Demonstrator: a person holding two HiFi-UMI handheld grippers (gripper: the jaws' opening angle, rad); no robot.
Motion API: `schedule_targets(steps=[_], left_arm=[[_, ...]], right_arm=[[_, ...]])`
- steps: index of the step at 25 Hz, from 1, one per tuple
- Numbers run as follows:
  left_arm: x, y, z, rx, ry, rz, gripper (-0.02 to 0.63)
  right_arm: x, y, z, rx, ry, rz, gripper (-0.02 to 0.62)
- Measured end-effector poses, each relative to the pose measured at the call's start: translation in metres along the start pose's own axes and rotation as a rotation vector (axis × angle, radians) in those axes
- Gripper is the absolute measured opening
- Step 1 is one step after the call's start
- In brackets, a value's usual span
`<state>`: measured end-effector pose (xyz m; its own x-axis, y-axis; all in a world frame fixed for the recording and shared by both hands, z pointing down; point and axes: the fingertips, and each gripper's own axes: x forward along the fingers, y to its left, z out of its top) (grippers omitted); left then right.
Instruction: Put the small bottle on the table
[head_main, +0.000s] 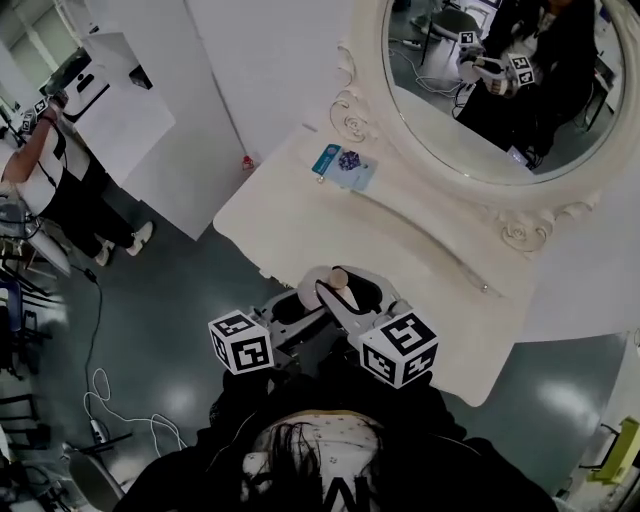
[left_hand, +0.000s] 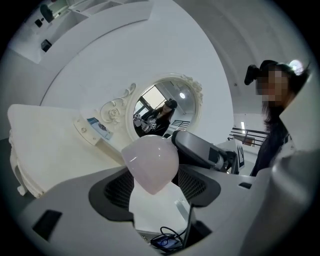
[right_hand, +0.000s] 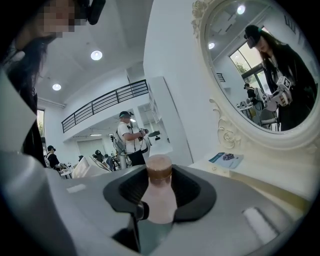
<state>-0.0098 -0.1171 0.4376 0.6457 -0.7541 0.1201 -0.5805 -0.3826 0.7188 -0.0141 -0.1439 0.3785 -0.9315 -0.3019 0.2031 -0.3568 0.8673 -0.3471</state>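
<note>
Ahead of you is an oval mirror (head_main: 440, 110) in an ornate white frame, with a blue card (head_main: 345, 165) lying near it. A person (head_main: 50, 170) stands off to your left.

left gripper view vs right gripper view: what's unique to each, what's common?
Left gripper view only: a pale rounded object held between its jaws. I cannot tell whether it is part of the bottle.

Right gripper view only: the small bottle with a brown cap, upright between its jaws, and a person in a white shirt standing in the background.

Both: the oval mirror in its ornate white frame, the white table below it, and the blue card lying on that table.
</note>
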Motion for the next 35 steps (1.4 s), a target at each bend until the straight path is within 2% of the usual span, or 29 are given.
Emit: schedule_targets(steps=[12, 24, 28, 35], left_arm=[[0.051, 0.005, -0.002, -0.002, 0.082, -0.002, 0.265], [0.095, 0.010, -0.015, -0.003, 0.254, -0.135, 0.265], [0.102, 0.025, -0.006, -0.002, 0.300, -0.176, 0.265], [0.110, 0.055, 0.013, 0.001, 0.391, -0.237, 0.265]], right_arm=[[-0.015, -0.053, 0.005, 0.053, -0.036, -0.033, 0.150], [-0.033, -0.101, 0.001, 0.120, -0.056, -0.228, 0.150], [-0.020, -0.113, 0.002, 0.135, -0.053, -0.282, 0.150], [0.006, -0.137, 0.004, 0.217, -0.060, -0.366, 0.150]])
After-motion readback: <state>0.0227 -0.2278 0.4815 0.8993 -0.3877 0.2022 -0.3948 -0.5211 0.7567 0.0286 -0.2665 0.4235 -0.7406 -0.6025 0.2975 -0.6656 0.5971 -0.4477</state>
